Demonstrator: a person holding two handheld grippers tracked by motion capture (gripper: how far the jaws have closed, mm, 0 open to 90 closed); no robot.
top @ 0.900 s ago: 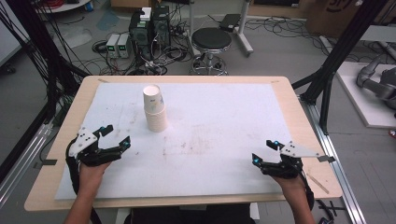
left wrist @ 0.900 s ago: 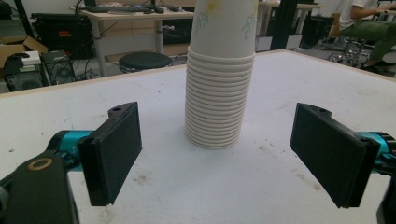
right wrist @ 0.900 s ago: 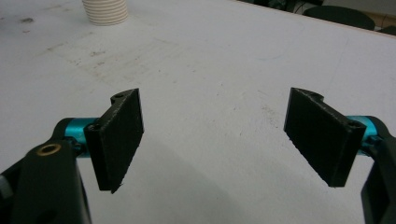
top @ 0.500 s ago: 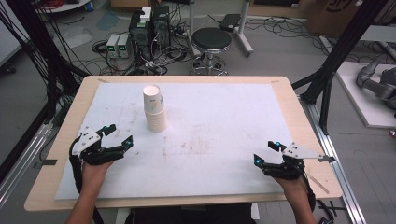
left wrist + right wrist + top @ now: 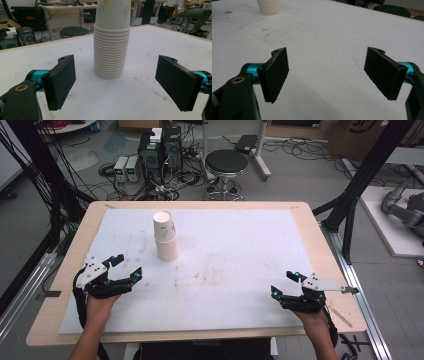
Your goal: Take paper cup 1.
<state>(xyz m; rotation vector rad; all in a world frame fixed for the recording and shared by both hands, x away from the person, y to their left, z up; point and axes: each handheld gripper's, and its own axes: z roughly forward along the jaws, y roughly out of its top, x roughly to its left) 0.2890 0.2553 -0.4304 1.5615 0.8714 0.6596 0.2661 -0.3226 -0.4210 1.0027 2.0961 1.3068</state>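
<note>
Left of centre in the high view, a cup stack (image 5: 165,236) stands upright on the white mat (image 5: 240,250) that covers the table (image 5: 320,227). The stack is nested paper cups, rims down.

Left gripper (image 5: 124,268): lower left of the high view, held in the person's left hand (image 5: 97,305). Jaws stand wide apart and hold nothing. In the left gripper view the cup stack (image 5: 111,45) sits at upper centre, beyond the jaws and framed by the gap between them, not touching either. Its top runs out of the frame.

Right gripper (image 5: 285,283): lower right of the high view, held in the right hand (image 5: 315,320), near the mat's right edge. Jaws stand wide apart and empty. In the right gripper view the base of the cup stack (image 5: 269,6) shows at the upper left, well apart from the jaws. Bare, faintly stained mat (image 5: 324,45) lies between the jaws.

Background, top of the high view: a round black stool (image 5: 226,162) stands on the floor behind the table.
</note>
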